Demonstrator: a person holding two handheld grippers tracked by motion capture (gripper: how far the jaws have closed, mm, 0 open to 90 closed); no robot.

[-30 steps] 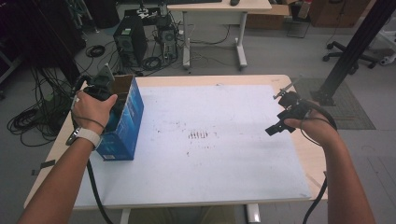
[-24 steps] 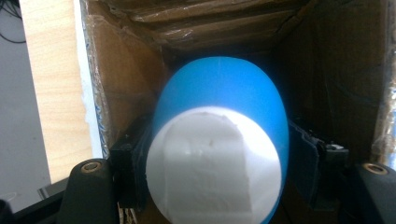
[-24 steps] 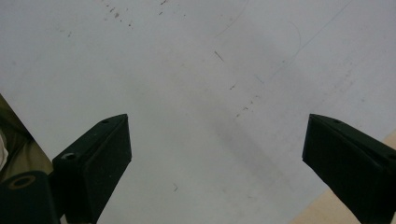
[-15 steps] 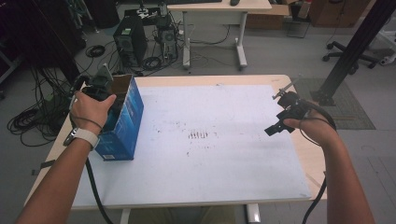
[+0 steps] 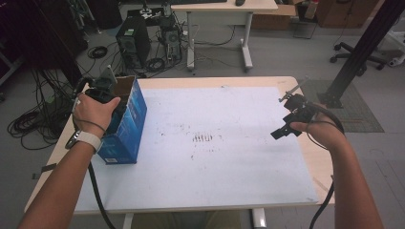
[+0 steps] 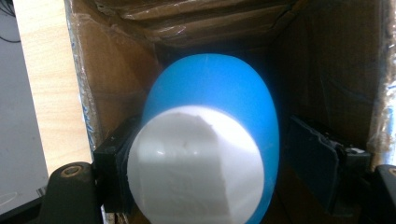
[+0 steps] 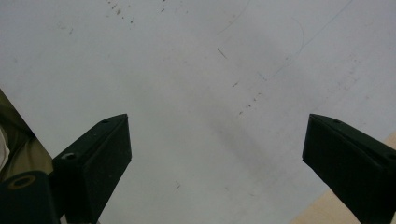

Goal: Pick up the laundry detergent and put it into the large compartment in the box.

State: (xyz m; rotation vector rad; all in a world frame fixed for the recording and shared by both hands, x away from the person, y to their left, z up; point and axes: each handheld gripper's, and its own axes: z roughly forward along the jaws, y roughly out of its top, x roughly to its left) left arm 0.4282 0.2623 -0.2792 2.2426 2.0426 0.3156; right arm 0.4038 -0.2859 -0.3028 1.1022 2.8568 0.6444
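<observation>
Cardboard comes first from above: an open blue printed cardboard box [image 5: 125, 125] stands at the left edge of the white sheet-covered wooden table [image 5: 224, 157], and the left gripper [image 5: 106, 88] is dipped into its open top, the hand wrapped over it so the jaws are hidden in the high view. Well apart, near the right edge, the right gripper [image 5: 286, 128] hangs above the sheet with nothing in it. Along the left gripper's own black jaws, the brown inside of the box shows, and in it a smooth blue egg-shaped plastic shell with a flat white end [image 6: 210, 149], lying between the jaws; these have just been opening, and while the left one seems to rest against the shell, there is a clear gap to the right one, so I would call it released inside the box. It looks light, hard and slick, apt to roll or squirt out of a pinch; I would take it across its widest part, square on. The right gripper view gives its two jaws spread wide [image 7: 215, 163] over bare, scuffed white sheet, with a sliver of the wooden edge at the corner. Only the overhead camera places box and hands on the table; only the left gripper's camera reveals what the box holds.
</observation>
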